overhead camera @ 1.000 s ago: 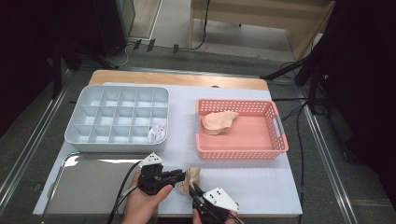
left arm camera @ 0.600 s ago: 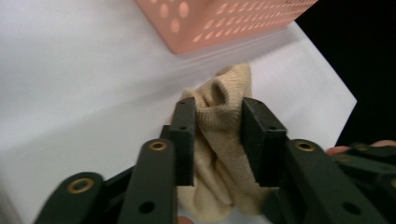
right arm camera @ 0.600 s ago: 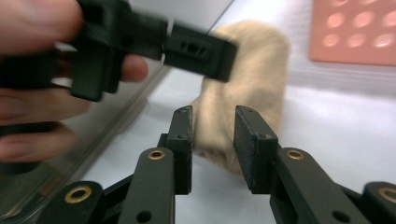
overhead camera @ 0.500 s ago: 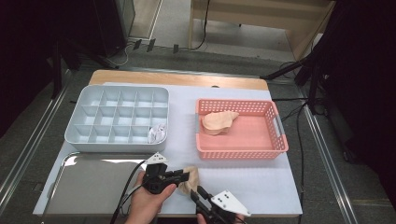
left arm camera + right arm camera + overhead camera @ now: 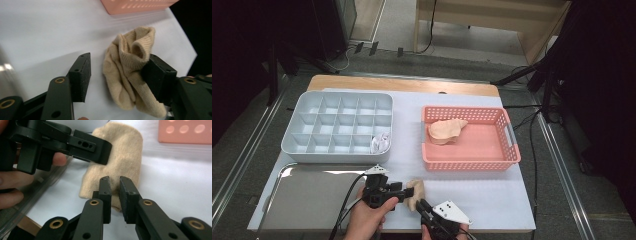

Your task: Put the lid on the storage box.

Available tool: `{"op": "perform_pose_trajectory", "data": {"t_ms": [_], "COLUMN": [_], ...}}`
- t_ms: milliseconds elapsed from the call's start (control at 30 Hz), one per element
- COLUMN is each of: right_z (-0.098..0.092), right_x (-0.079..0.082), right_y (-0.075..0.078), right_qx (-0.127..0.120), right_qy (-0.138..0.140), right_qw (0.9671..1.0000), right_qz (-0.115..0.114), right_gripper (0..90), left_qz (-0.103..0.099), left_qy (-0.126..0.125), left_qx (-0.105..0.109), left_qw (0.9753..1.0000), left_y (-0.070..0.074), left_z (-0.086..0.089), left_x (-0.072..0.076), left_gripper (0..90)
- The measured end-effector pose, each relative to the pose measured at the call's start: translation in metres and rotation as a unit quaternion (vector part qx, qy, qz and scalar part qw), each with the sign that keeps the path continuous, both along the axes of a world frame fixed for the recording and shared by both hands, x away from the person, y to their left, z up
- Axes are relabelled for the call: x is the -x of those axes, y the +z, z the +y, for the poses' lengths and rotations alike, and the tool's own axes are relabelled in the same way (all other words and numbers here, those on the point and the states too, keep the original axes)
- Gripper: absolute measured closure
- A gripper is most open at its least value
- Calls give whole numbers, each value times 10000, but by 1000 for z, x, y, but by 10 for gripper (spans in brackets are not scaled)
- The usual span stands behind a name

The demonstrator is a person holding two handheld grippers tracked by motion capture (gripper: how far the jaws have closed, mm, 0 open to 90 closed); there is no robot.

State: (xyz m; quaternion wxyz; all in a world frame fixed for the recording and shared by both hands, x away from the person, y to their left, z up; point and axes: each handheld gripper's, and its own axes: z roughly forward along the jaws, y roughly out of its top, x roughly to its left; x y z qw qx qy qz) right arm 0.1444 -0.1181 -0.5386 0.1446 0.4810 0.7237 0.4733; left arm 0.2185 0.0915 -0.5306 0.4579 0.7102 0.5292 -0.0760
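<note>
One sock (image 5: 447, 131) lies in the pink basket (image 5: 470, 161); the second sock (image 5: 415, 192), just before it, sits between my left gripper's (image 5: 120, 73) wide jaws, my right gripper (image 5: 114, 185) nearly closed, pinching its edge.

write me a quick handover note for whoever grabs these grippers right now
Left gripper: open, jaws either side of the beige sock; one jaw touches it.
Right gripper: jaws nearly closed at the sock's near edge; whether they pinch fabric is unclear.
The sock lies bunched on the white table cover, in front of the pink basket.
Done: another beige sock is in the basket; something white fills one compartment of the grey organiser.
Left: probably grip this sock and move it.
</note>
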Motion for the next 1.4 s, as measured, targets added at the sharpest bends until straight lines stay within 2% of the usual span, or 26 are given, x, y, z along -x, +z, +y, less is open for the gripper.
{"op": "perform_pose_trajectory", "data": {"t_ms": [100,167,200,233,300,367,467,567,633,767,800,1000,1067,1167,1233,1400], "right_z": [-2,-4,-4,-4,-5,-10,-18,-26,-43,-62,-67,-85,-89,-95,-98,-112], "right_x": [-1,-1,-2,-3,-6,-8,-12,-14,-19,-25,-27,-33,-36,-40,-43,-47], "right_y": [-3,-4,-4,-4,-3,-1,1,4,7,8,10,18,19,21,21,23], "right_qx": [32,-13,-4,-11,-19,-121,-191,-133,-168,-254,-274,-349,-389,-391,-333,-386], "right_qy": [-46,-38,-8,7,98,147,121,46,-76,-249,-277,-420,-488,-549,-568,-732], "right_qw": [10000,10000,10000,10000,9999,9996,9995,9995,9997,9994,9992,9983,9977,9974,9974,9961], "right_qz": [35,40,29,58,62,196,219,276,147,54,20,-210,-251,-263,-291,-305], "right_gripper": [845,847,850,851,846,793,734,701,677,656,651,622,616,606,601,597], "left_qz": [42,144,121,90,177,129,10,-57,-150,-268,-389,-644,-658,-773,-937,-1073], "left_qy": [-32,-75,-87,-92,-116,-177,-204,-211,-102,-132,-149,-123,-100,-33,48,177], "left_qx": [90,201,175,131,217,226,236,298,423,426,430,518,537,480,390,351], "left_qw": [9999,9997,9997,9998,9995,9995,9995,9993,9989,9986,9982,9965,9963,9958,9948,9934], "left_y": [-1,-2,-2,-3,-4,-2,-1,-3,-7,-5,0,12,14,16,19,23], "left_z": [-4,-6,-6,-7,-7,-7,-5,-2,0,1,3,16,23,30,41,53], "left_x": [1,1,1,1,1,1,4,7,11,14,16,20,19,20,21,22], "left_gripper": [442,473,481,502,566,694,736,752,759,766,766,766,767,767,767,766]}}
